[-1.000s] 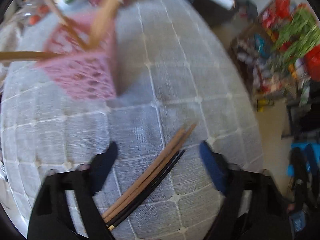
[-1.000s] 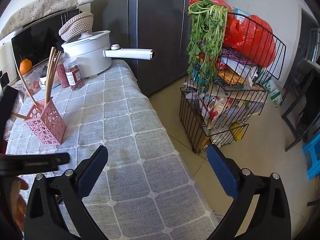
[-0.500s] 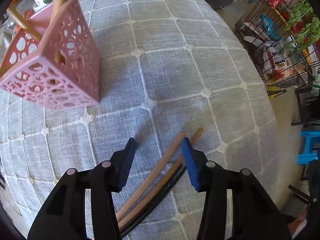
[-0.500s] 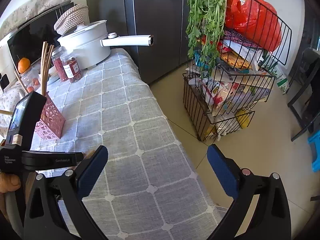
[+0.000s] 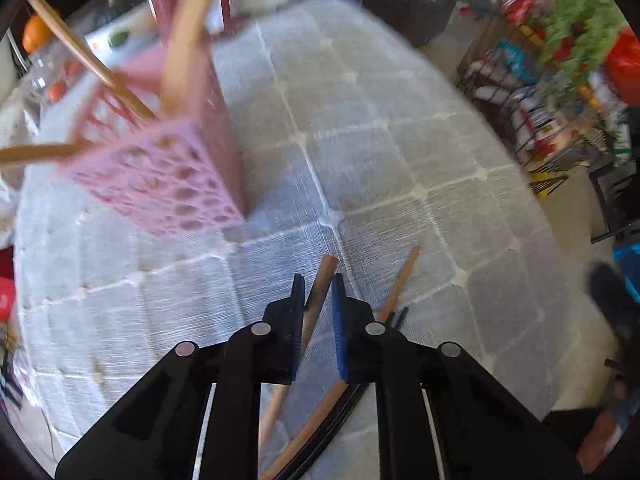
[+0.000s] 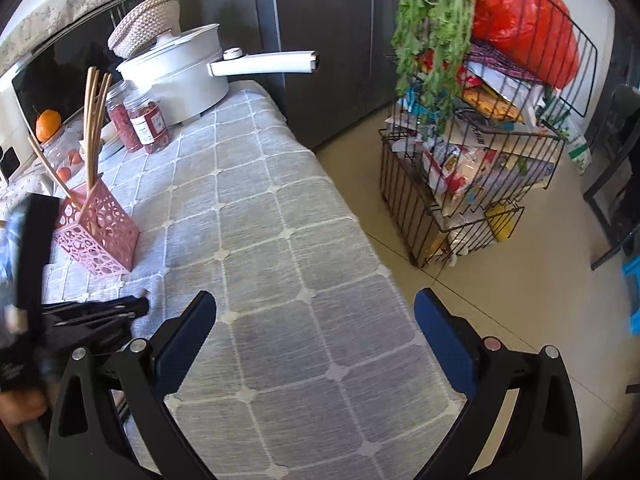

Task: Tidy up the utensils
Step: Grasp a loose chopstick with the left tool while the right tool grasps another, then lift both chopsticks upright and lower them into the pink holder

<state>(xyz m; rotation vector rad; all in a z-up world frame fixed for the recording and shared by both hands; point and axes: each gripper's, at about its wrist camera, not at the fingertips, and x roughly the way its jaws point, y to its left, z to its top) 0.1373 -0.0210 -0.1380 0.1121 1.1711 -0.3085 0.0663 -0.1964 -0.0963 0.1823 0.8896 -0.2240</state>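
Observation:
My left gripper (image 5: 317, 280) is shut on a wooden chopstick (image 5: 321, 280) and holds it above the grey checked tablecloth (image 5: 392, 168). A second wooden chopstick (image 5: 400, 284) and dark chopsticks (image 5: 348, 404) lie on the cloth below it. The pink perforated holder (image 5: 172, 176) with several wooden chopsticks stands ahead to the left; it also shows in the right wrist view (image 6: 96, 236). My right gripper (image 6: 316, 320) is open and empty over the cloth near the table's right edge. The left gripper (image 6: 100, 312) shows at the left of that view.
A white pot (image 6: 180, 76) with a long handle and two jars (image 6: 140, 124) stand at the far end. An orange (image 6: 47, 130) sits at far left. A wire rack (image 6: 476, 168) of groceries stands on the floor right of the table.
My left gripper has closed on one wooden chopstick and lifted it away from the others. The right gripper has stayed open, shifting slightly.

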